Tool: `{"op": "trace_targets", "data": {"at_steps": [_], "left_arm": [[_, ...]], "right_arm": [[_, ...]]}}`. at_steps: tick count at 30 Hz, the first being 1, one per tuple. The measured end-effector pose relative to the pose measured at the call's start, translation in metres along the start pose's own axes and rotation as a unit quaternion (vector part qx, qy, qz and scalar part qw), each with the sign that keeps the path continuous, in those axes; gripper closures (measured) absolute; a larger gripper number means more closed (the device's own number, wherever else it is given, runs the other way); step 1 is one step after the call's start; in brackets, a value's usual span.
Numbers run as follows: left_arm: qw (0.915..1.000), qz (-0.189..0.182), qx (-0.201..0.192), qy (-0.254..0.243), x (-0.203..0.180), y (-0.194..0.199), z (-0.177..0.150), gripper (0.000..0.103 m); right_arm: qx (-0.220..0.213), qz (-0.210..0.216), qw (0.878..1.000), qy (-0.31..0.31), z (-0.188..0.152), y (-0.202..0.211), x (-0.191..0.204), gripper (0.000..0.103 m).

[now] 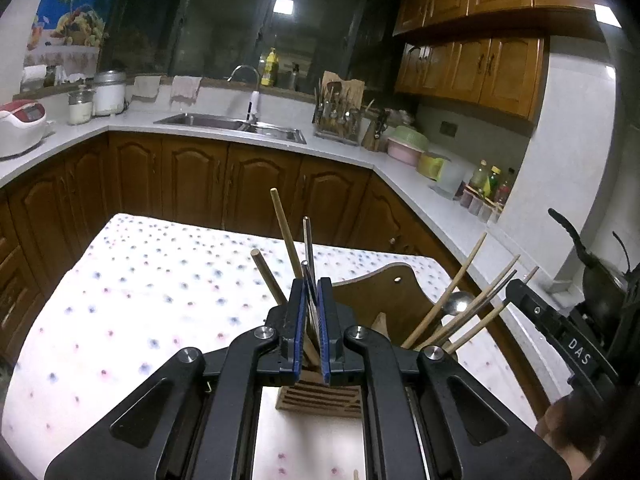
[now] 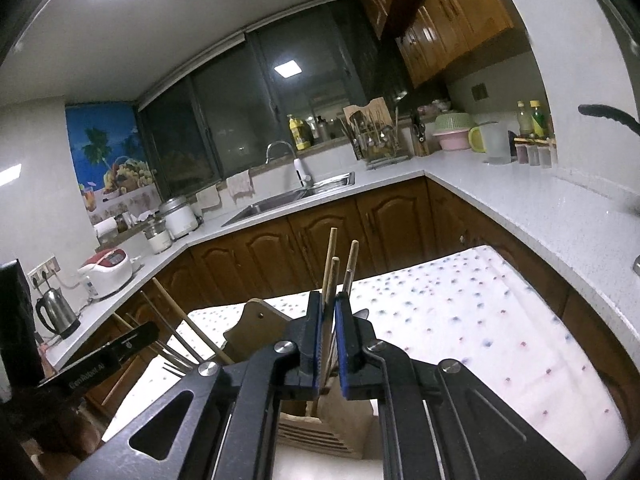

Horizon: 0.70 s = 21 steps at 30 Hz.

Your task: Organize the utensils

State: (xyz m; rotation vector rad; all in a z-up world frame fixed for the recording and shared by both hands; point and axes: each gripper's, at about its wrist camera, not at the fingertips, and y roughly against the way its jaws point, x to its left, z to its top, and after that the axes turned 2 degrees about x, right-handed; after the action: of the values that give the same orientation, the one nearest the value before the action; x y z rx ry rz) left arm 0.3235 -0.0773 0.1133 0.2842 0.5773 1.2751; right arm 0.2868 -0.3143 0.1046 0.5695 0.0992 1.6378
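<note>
the left gripper (image 1: 311, 292) is clamped on thin metal utensils (image 1: 307, 248) standing in the wooden holder (image 1: 320, 398) just below it — the right gripper (image 2: 329, 312) has its pads nearly together around wooden chopsticks (image 2: 330, 264) rising from the same holder on the dotted tablecloth (image 1: 140, 300).

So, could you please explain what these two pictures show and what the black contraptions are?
A person holds a two-finger gripper in each hand, and a fisheye camera on each looks forward along its fingers. One picture comes from the left gripper, the other from the right gripper. Both face a wooden utensil holder on a table with a dotted cloth. The left gripper is shut on a thin metal utensil standing in the holder. Wooden chopsticks stand between the right gripper's fingers; whether they are pinched is unclear.
</note>
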Motion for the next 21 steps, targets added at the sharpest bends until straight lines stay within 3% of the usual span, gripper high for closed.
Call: {"op": "trace_targets", "data": {"at_steps": [3, 6, 9, 12, 13, 18, 21], "left_arm": [[0.9998, -0.018, 0.006, 0.012, 0.004, 0.007, 0.001, 0.089], [0.9996, -0.020, -0.007, 0.016, 0.005, 0.025, -0.002, 0.076], [0.9995, -0.006, -0.024, 0.022, 0.006, 0.045, -0.008, 0.052], [0.9986, 0.016, -0.033, 0.039, 0.015, 0.065, -0.024, 0.030], [0.9982, 0.019, -0.033, 0.046, 0.019, 0.069, -0.029, 0.024], [0.9964, 0.030, -0.011, 0.078, 0.039, 0.090, -0.063, 0.023], [0.9951, 0.041, 0.000, 0.090, 0.049, 0.103, -0.085, 0.023]], "right_arm": [[-0.010, 0.001, 1.000, -0.013, 0.002, 0.007, -0.003, 0.084], [-0.028, 0.002, 0.999, -0.024, 0.004, 0.019, -0.007, 0.059], [-0.043, 0.001, 0.999, -0.032, 0.005, 0.034, -0.011, 0.049], [-0.047, 0.008, 0.998, -0.039, 0.001, 0.049, -0.014, 0.024], [-0.046, 0.012, 0.998, -0.039, -0.005, 0.055, -0.014, 0.021], [-0.027, 0.024, 0.998, -0.047, -0.036, 0.076, -0.013, 0.009], [-0.010, 0.030, 0.998, -0.052, -0.055, 0.087, -0.011, 0.009]]}}
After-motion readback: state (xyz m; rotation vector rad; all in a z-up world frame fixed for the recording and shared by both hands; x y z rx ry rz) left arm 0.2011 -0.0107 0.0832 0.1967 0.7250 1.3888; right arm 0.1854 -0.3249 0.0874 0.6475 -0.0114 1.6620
